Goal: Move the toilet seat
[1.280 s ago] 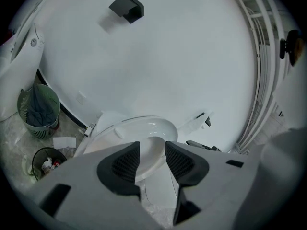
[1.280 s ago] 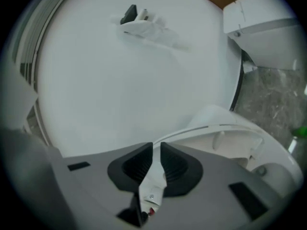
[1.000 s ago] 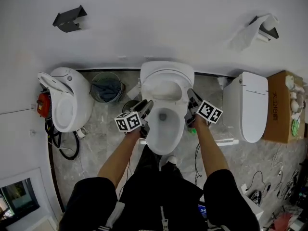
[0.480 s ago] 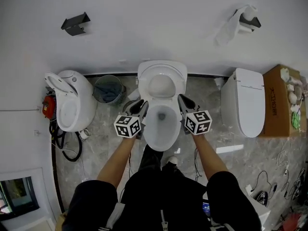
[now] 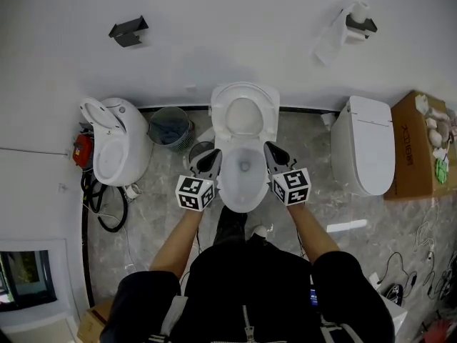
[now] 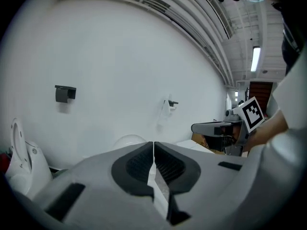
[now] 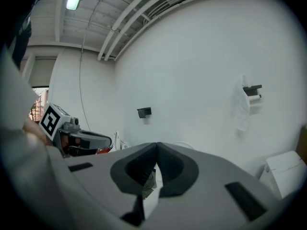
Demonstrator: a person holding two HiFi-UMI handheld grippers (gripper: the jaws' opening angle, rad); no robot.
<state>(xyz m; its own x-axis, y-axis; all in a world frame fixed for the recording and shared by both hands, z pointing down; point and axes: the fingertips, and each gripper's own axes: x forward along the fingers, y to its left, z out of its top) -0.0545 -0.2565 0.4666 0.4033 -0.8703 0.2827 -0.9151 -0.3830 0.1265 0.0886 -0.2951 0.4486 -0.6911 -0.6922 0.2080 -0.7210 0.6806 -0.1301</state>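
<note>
Between the two claws sits the middle toilet (image 5: 243, 195), with its back edge right at the white wall (image 5: 228, 48). Its toilet seat (image 5: 244, 114) stands up at the back, leaning toward the wall, so the bowl is wide open. The left claw (image 5: 213, 156) hangs just beside the bowl's left rim. The right claw (image 5: 271, 150) hangs just beside the right rim. Whether either one touches the rim cannot be told. Both are pressed together with nothing in them (the left one has just been closing).

Count the toilets: three. The left toilet (image 5: 118, 152) has its lid up, and the right toilet (image 5: 364, 152) has its lid down. On the left side there is little room, because one round bin (image 5: 170, 127) stands between the left toilet and the middle one. On the right side the grey floor (image 5: 318, 191) is bare between the middle toilet and the right one. One brown box (image 5: 418, 148) stands just beside the right toilet, near the picture's edge.

Two holders hang on the wall. One is a black holder (image 5: 128, 31) high on the left. The other is a paper holder (image 5: 353, 23) high on the right, with white paper hanging from it. Black hoses (image 5: 107, 209) curl on the floor by the left toilet.
</note>
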